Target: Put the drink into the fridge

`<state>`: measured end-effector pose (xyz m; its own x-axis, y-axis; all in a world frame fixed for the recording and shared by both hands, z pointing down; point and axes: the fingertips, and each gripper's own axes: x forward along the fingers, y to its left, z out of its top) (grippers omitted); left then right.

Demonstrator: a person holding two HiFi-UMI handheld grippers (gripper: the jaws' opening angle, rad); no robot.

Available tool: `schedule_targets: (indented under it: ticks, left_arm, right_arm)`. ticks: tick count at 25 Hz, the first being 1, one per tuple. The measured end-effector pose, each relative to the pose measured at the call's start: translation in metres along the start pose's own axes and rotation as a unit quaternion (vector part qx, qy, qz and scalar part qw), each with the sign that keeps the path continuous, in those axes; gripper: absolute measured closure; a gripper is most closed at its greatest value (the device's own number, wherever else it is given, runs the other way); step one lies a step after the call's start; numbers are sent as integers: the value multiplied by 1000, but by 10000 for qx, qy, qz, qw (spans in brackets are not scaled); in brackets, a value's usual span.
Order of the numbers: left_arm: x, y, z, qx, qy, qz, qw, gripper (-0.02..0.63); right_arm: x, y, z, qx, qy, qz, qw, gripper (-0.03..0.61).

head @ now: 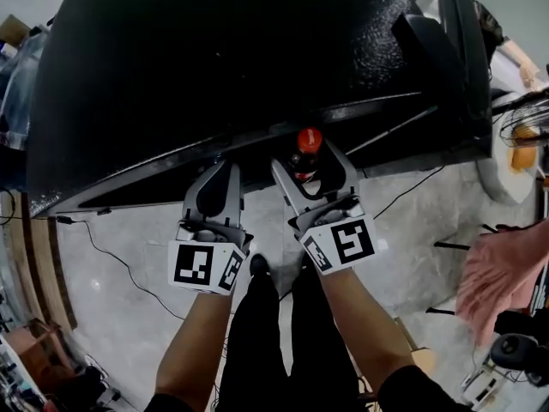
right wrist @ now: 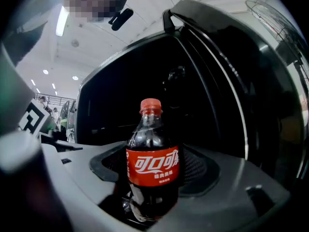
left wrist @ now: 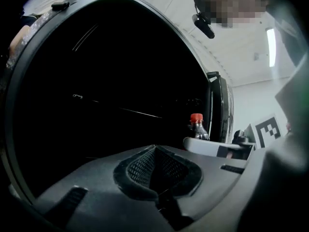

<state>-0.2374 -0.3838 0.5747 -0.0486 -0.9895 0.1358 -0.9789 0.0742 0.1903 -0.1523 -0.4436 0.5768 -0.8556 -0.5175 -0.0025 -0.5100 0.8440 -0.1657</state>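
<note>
We face the black fridge [head: 214, 58], its door [head: 459, 50] open at our right, on a pale glossy floor [head: 129, 256] in a cluttered workroom. Our right gripper [head: 309, 168] pinches the cola bottle [head: 308, 142] upright at the opening, seemingly ready to go in. Our left gripper [head: 226, 170] hangs beside it with its jaws pressed together, empty.

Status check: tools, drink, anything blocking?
Left tool shut, empty. Right tool shut on cola bottle. Fridge dead ahead, bottle not yet inside. Nothing blocking seen.
</note>
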Motion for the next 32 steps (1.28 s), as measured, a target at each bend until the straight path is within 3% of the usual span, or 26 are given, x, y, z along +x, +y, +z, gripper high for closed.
schedule_targets:
  ticks: [7, 14, 32]
  left_arm:
    - [19, 21, -17, -124, -16, 329, 9994, 600]
    - [33, 32, -22, -116, -98, 321, 9994, 600]
    - [44, 46, -31, -230, -151, 310, 9991, 600]
  right_arm:
    - [33, -15, -26, 45, -112, -170, 9998, 267]
    - [61, -18, -38, -344, -20, -99, 9994, 267]
    - [109, -20, -67, -701, 216, -126, 9972, 267]
